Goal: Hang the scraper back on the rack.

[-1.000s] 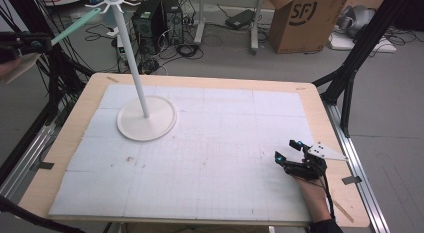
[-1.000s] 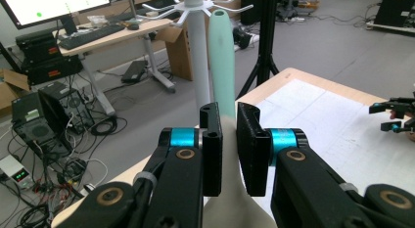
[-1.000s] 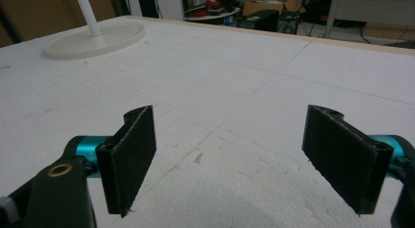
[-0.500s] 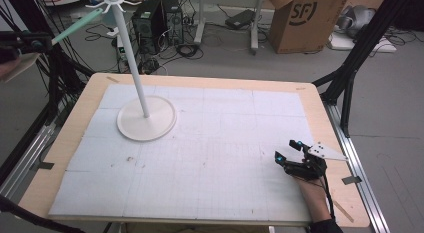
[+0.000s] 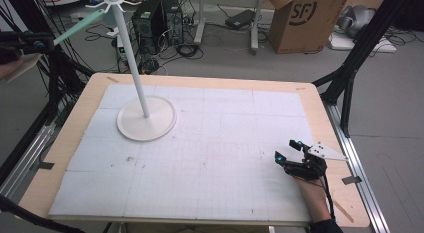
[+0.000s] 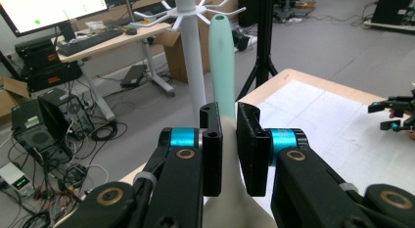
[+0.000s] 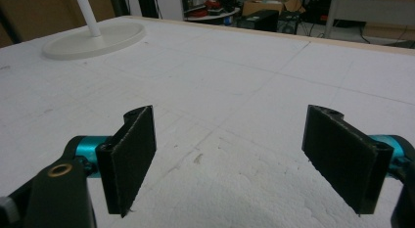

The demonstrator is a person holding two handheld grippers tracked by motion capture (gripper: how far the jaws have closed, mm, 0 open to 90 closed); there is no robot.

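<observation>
A white hanger stand (image 5: 132, 68) rises from a round base (image 5: 146, 118) on the table's far left, with a ring of hooks (image 5: 114, 0) on top. My left gripper (image 5: 35, 43) is held high off the table's left edge, shut on a utensil with a mint-green handle (image 5: 77, 27) and a cream head (image 5: 20, 68). In the left gripper view the handle (image 6: 222, 66) sticks up between the jaws of my left gripper (image 6: 225, 115), its holed tip beside the stand's hooks (image 6: 188, 8). My right gripper (image 5: 290, 152) rests open on the mat at the near right, nothing between its jaws (image 7: 230, 149).
A white foam mat (image 5: 210, 143) covers the wooden table (image 5: 330, 118). Black frame legs (image 5: 350, 78) stand off the right edge. Beyond the far edge are computer towers (image 5: 155, 18), cables and a cardboard box (image 5: 305, 18). A desk with a monitor (image 6: 49, 8) stands behind the stand.
</observation>
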